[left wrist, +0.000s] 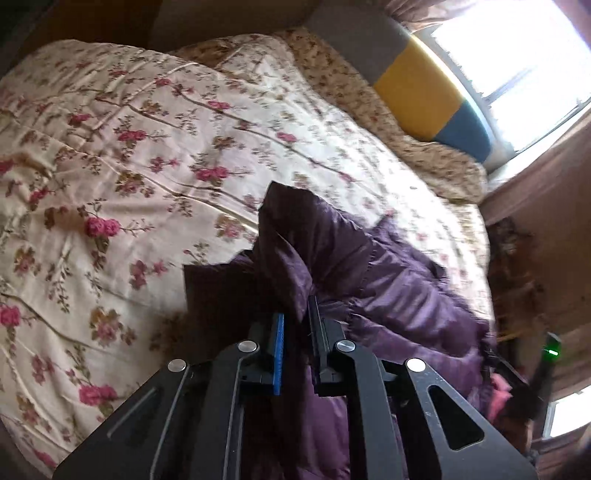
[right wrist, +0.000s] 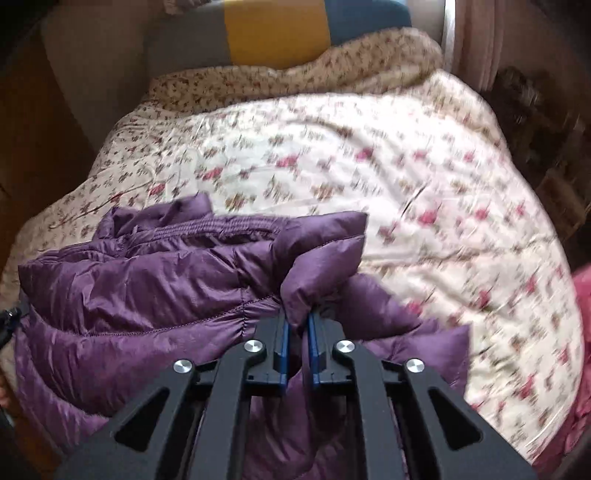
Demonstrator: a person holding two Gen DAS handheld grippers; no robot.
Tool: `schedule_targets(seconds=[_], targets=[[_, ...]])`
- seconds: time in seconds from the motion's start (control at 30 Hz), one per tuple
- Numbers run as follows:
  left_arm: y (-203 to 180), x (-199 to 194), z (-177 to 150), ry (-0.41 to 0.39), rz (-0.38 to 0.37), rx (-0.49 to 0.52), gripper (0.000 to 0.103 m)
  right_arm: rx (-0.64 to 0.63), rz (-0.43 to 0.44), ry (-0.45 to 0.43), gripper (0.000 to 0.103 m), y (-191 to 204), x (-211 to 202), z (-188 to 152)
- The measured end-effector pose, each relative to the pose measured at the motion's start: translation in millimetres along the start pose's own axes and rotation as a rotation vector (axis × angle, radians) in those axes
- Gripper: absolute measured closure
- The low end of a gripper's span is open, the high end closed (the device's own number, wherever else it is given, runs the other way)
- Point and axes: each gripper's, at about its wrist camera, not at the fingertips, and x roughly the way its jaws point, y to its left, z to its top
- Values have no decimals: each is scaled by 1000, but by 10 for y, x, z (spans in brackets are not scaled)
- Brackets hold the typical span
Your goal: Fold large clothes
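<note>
Fabric of the purple puffer jacket (right wrist: 147, 295) is pinched in both: left hand-held gripper (left wrist: 295, 325) and right hand-held gripper (right wrist: 297, 325) clamp its folds at lower centre. Beyond spreads the floral bedspread (left wrist: 147, 166); farther, upper frame, a yellow-and-blue cushion (left wrist: 424, 107) beside the window (left wrist: 524, 55).

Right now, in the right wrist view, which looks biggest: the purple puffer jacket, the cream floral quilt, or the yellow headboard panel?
1. Cream floral quilt
2. Purple puffer jacket, though nearness to the camera enlarges it
3. Yellow headboard panel
</note>
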Motion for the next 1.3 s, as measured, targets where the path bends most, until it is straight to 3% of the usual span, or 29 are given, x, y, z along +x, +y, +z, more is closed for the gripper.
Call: schedule_targets(seconds=[0.13,0.2,0.37,0.63,0.67,0.7,0.73,0.77,0.8,0.9,1.07,1.17,1.3], targets=[[30,283,-6,10,102,26,92,-40,-149,-28,98,64,183,-54],[12,379,-41,-12,145,65,92,-33,-181,-27,98,48,301,-79],[-46,474,-227,-117,198,204,92,-16,-207,-40,97,16,592,-192],[-62,420,-245,-149,191,181,91,-15,-211,-35,95,2,642,-187],[-94,394,-239,-149,201,182,88,-15,-213,-33,94,5,619,-183],[-111,327,-229,-155,205,175,71,-17,-220,-27,89,1,585,-163],[-128,272,-230,-166,192,167,45,-15,-229,-27,85,-2,553,-148],[-145,186,-239,-189,180,158,34,-10,-237,-32,70,3,513,-139],[-179,92,-246,-222,180,158,30,3,-234,-51,58,9,427,-122],[-357,-134,-273,-283,157,191,30,16,-212,-104,59,126,178,-86],[-686,-159,-308,-304,110,233,30,-3,-114,-180,58,646,-130,-95],[-858,-24,-330,-294,96,267,30,-44,-58,-191,58,1056,-139,-122],[-892,254,-360,-257,133,310,30,-134,-77,-173,59,1454,107,-193]])
